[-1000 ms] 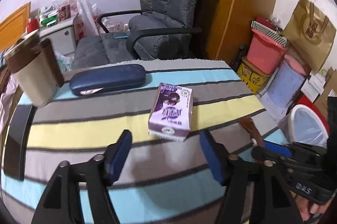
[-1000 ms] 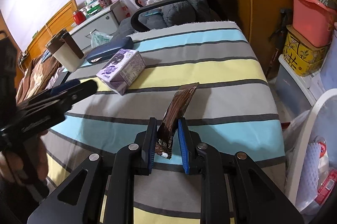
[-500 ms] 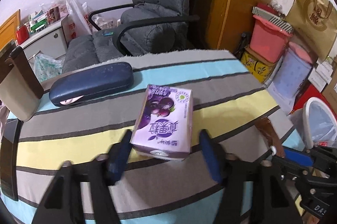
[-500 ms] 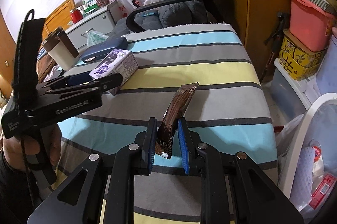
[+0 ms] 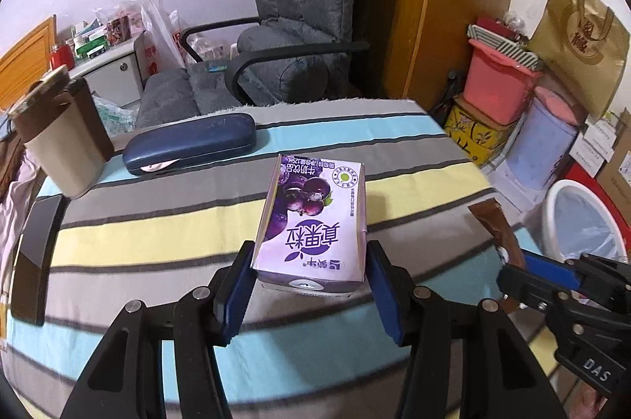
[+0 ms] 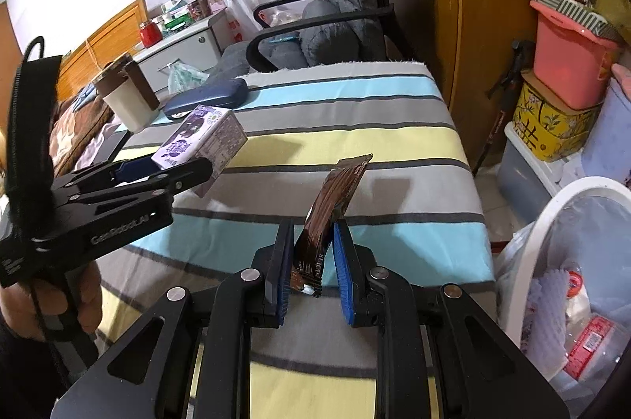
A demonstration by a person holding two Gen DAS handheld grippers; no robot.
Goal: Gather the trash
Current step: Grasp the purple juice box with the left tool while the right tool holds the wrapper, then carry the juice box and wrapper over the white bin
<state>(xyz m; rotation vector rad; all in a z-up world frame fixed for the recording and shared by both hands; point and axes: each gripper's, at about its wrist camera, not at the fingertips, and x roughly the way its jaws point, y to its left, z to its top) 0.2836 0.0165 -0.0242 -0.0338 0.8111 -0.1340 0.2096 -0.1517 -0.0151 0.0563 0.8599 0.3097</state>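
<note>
A purple drink carton (image 5: 313, 222) sits between the blue pads of my left gripper (image 5: 309, 283), which is shut on its near end, just above the striped tablecloth (image 5: 157, 222). The carton also shows in the right wrist view (image 6: 201, 139). My right gripper (image 6: 313, 273) is shut on a brown snack wrapper (image 6: 333, 206) that sticks up from its pads. The wrapper also shows in the left wrist view (image 5: 495, 226). A white trash bin (image 6: 572, 261) with a plastic liner stands to the right of the table and holds some rubbish.
A dark blue glasses case (image 5: 189, 143), a beige and brown cup (image 5: 63, 139) and a black phone (image 5: 35, 253) lie on the table. A grey armchair (image 5: 292, 36) stands behind it. Boxes, a pink tub (image 5: 501, 88) and bags crowd the floor at right.
My left gripper moved forward around the purple carton and closed on it. My right gripper kept hold of the wrapper and barely moved.
</note>
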